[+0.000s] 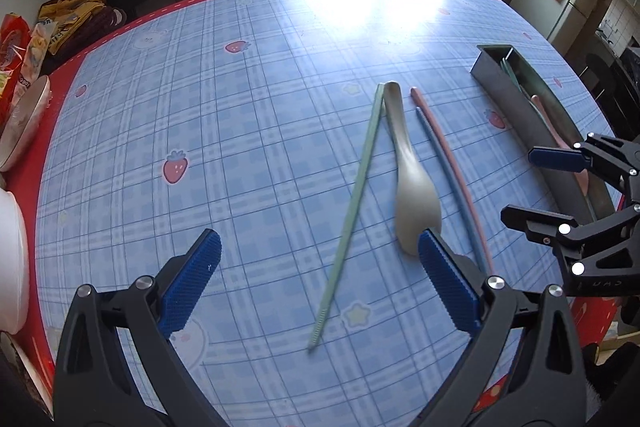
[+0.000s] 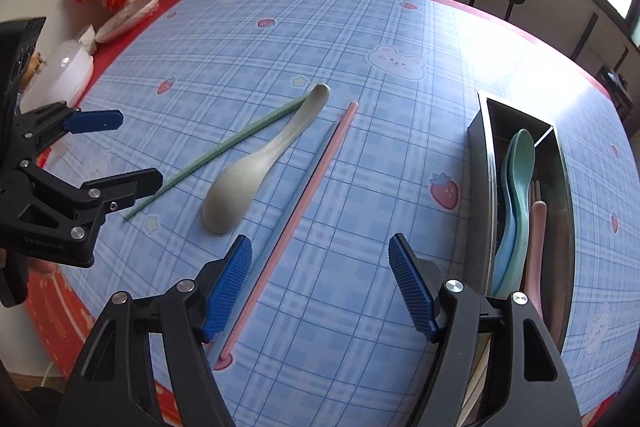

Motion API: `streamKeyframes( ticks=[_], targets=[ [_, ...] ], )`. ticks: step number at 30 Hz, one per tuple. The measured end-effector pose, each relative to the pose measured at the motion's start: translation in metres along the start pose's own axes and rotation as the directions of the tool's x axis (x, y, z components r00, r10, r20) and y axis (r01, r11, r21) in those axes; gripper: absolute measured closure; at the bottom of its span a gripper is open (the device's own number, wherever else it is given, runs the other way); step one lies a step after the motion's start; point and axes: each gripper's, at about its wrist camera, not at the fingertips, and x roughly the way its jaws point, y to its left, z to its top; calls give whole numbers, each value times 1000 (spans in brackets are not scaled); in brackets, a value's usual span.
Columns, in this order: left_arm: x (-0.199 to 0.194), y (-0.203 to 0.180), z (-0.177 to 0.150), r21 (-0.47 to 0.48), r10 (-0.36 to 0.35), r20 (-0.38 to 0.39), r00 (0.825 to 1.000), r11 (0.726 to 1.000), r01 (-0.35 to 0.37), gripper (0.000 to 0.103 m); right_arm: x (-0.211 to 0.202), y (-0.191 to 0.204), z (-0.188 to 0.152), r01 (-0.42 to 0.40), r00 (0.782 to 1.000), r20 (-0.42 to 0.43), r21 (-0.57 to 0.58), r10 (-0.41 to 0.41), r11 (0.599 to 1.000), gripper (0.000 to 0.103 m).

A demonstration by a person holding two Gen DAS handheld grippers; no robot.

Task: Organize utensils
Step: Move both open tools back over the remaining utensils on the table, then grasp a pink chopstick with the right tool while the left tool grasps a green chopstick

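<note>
Between fingers, left wrist view: green chopstick [image 1: 347, 215] lies on the worktop [image 1: 240, 147] inside the spread left gripper [image 1: 320, 287], untouched; grey spoon [image 1: 412, 187] bowl sits beside its right pad.
Right wrist view: right gripper [image 2: 320, 287] spread, empty; pink chopstick [image 2: 296, 223] passes just beside its left pad; organizer tray [image 2: 480, 187] at its right.

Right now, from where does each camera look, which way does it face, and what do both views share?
Left wrist: sits on the left gripper, looking steeply down at the green chopstick and grey spoon; its open jaws show, with the right gripper at the right edge.
Right wrist: sits on the right gripper, looking down at the pink chopstick and utensil box; its open jaws show, with the left gripper at the left edge.
Shared: spoon, chopsticks, box, blue plaid tablecloth.
</note>
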Motion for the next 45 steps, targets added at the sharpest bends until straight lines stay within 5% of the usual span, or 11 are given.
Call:
streamKeyframes(
  ticks=[8, 24, 30, 38, 45],
  targets=[
    [29, 21, 2, 45, -12, -30, 999, 999, 14, 6, 20, 3, 6, 106, 993, -54, -2, -106, 994, 34],
    [50, 22, 6, 120, -10, -47, 999, 993, 16, 6, 29, 13, 8, 160, 984, -75, -13, -161, 987, 36],
    [55, 19, 14, 119, -6, -43, 999, 993, 11, 6, 37, 23, 14, 148, 986, -80, -19, -149, 989, 49],
    [60, 18, 21, 116, -5, -23, 1000, 993, 8, 5, 48, 27, 15, 79, 994, -73, 3, -79, 997, 88],
    [60, 17, 22, 95, 2, -19, 1000, 995, -1, 4, 48, 20, 10, 28, 998, -51, 77, -24, 997, 90]
  ],
)
